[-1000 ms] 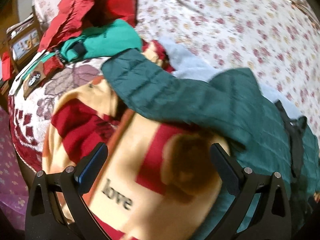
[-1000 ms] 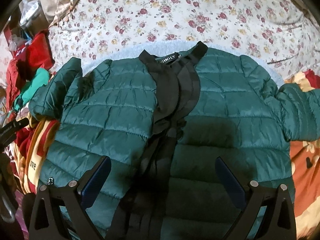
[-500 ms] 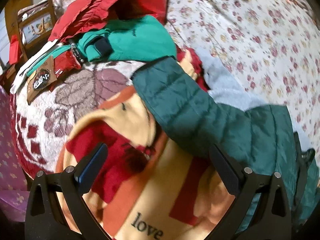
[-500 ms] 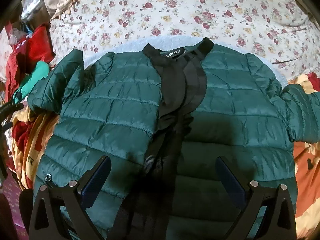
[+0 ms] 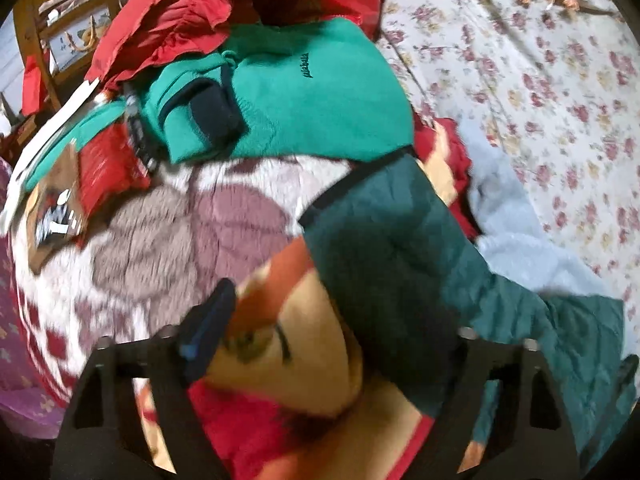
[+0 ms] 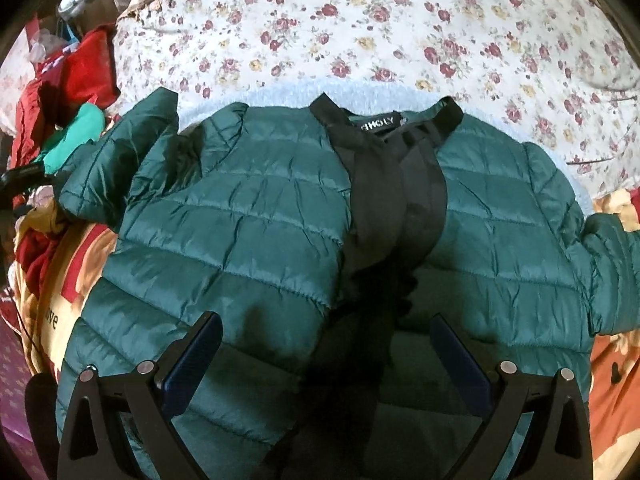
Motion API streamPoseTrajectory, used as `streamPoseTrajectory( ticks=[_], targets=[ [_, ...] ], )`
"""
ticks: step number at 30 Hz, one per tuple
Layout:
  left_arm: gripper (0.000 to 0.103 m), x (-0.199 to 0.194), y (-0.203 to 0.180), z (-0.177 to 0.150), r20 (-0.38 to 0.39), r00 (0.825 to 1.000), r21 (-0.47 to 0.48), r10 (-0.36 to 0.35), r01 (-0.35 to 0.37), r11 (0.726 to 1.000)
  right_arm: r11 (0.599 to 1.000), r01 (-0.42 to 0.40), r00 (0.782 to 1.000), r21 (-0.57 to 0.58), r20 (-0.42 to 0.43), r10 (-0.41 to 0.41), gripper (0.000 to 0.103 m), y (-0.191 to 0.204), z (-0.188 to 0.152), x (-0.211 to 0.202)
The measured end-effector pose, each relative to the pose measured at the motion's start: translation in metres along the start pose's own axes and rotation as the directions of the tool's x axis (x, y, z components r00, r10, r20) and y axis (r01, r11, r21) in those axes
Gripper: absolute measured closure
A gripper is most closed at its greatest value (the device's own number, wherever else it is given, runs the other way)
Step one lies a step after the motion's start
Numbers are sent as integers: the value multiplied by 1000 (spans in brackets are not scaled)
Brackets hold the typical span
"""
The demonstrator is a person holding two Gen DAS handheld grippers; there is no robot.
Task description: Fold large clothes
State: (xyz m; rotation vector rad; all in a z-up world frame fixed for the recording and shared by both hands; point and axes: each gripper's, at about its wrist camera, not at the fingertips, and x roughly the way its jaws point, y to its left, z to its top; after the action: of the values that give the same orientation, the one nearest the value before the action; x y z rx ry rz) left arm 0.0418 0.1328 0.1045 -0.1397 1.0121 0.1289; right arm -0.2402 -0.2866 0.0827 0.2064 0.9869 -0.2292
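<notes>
Where the green jacket (image 6: 248, 248) lies spread front-up on the flowered bedsheet (image 6: 400, 32), bare sheet runs from 10 to 2 o'clock beyond its collar, while piled clothes (image 6: 68, 92) crowd 9 o'clock. Since a second ago, the left gripper (image 5: 340, 340) has advanced onto the jacket's sleeve (image 5: 384, 240); its fingers are spread, sleeve between them. The right gripper (image 6: 326, 352) hovers over the hem, released, grasping nothing.

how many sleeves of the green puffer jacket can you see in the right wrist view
2. One sleeve lies bunched at the left edge of the green puffer jacket, near the pile of clothes; the other sleeve stretches out to the right over the orange blanket.
</notes>
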Motion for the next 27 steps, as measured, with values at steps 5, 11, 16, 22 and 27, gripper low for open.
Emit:
streamPoseTrajectory(
  ticks=[5,11,16,22,27],
  targets=[
    [26,22,-7,12,-30,1000,22,3,-2,1000,998,-16,1000,58,-16,17,0,-15,0,3],
    [62,41,-12,16,-45,999,34,-4,5,999,995,-28,999,91,-29,31,0,-23,0,7],
    [85,38,-4,20,-34,998,19,-43,44,999,995,-37,998,95,-41,41,0,-22,-4,11],
    [92,11,9,26,27,996,8,-87,87,996,994,-45,998,98,-37,48,0,-23,-10,11],
    [93,-18,20,30,84,992,-10,-99,100,995,994,-43,999,103,-27,46,0,-26,-14,4]
  ],
)
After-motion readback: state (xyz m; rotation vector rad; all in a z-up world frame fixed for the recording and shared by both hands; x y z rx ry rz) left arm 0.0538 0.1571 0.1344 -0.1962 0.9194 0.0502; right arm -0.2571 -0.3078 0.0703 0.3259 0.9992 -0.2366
